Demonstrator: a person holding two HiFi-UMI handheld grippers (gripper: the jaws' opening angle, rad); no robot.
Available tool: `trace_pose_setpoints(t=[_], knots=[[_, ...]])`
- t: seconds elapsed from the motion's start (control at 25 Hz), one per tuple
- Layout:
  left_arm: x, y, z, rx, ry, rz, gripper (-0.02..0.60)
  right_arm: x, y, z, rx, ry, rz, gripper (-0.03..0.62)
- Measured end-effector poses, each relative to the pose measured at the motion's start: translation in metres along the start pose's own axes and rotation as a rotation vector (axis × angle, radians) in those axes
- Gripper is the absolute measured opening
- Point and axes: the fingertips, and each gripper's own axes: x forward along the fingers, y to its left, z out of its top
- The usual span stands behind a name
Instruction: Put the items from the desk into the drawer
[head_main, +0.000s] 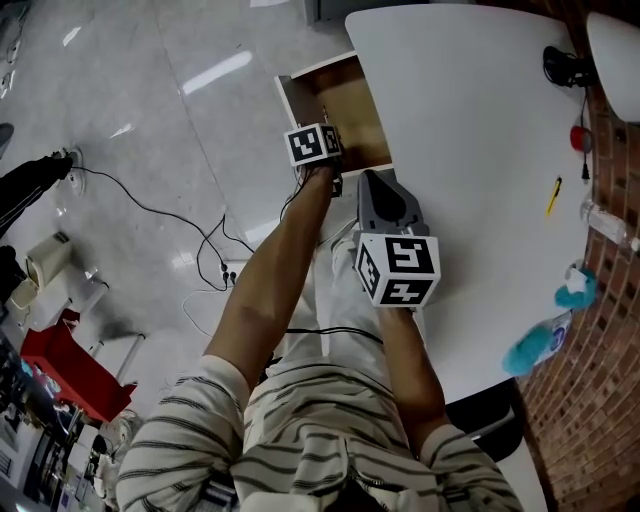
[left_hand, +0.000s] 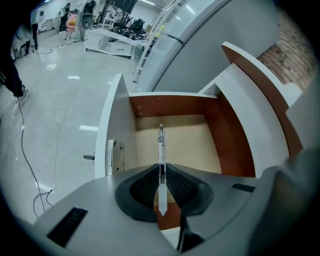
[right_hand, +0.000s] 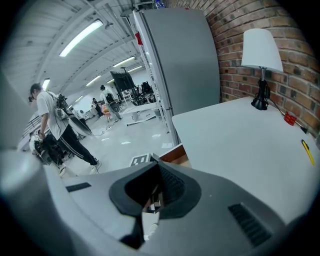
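Nearest the lens: striped shirt and two bare forearms, left forearm and right forearm, reaching away from it.

Far left, on the glossy floor: black cables and a red box.

Left of centre: left claw, pointing steeply down over the open drawer. Pinches a clear pen between its pads, jaws parted only by the barrel's width. Pen in line with the claw, pointed end toward the camera, other end projecting over the drawer's tan bottom; contact with that bottom not determinable. Drawer pulled out from under the surface, at its left edge.

Just right of the left claw: right claw, at the surface's near-left edge, jaws pressed together with nothing between them.

Farther right, on the white surface, well apart from both claws: black lamp base beside a white shade, small red item, yellow pen, clear bottle, teal and white item.

Far right: brick wall.
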Motion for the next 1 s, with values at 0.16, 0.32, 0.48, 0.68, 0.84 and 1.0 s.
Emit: trace_pose_setpoints(t=[0.16, 0.32, 0.48, 0.68, 0.84, 1.0], knots=[[0.003, 0.006, 0.003, -0.005, -0.008, 0.020, 0.048, 0.001, -0.002, 0.002, 0.000, -0.007, -0.005, 0.011], [0.005, 0.004, 0.000, -0.041, 0.004, 0.016, 0.048, 0.000, -0.004, 0.004, 0.001, -0.012, -0.005, 0.011], [0.006, 0.003, 0.000, -0.051, 0.017, 0.025, 0.048, -0.001, -0.007, 0.003, 0.007, -0.006, -0.013, 0.011], [0.014, 0.000, -0.002, -0.056, 0.028, 0.022, 0.048, -0.001, -0.012, 0.002, 0.012, -0.010, -0.020, 0.011], [0.021, -0.002, -0.002, -0.050, 0.037, 0.013, 0.048, -0.002, -0.011, 0.000, 0.011, -0.009, -0.023, 0.011], [0.033, 0.007, -0.005, -0.020, 0.036, 0.039, 0.048, -0.005, -0.014, -0.006, 0.014, -0.006, -0.033, 0.011]])
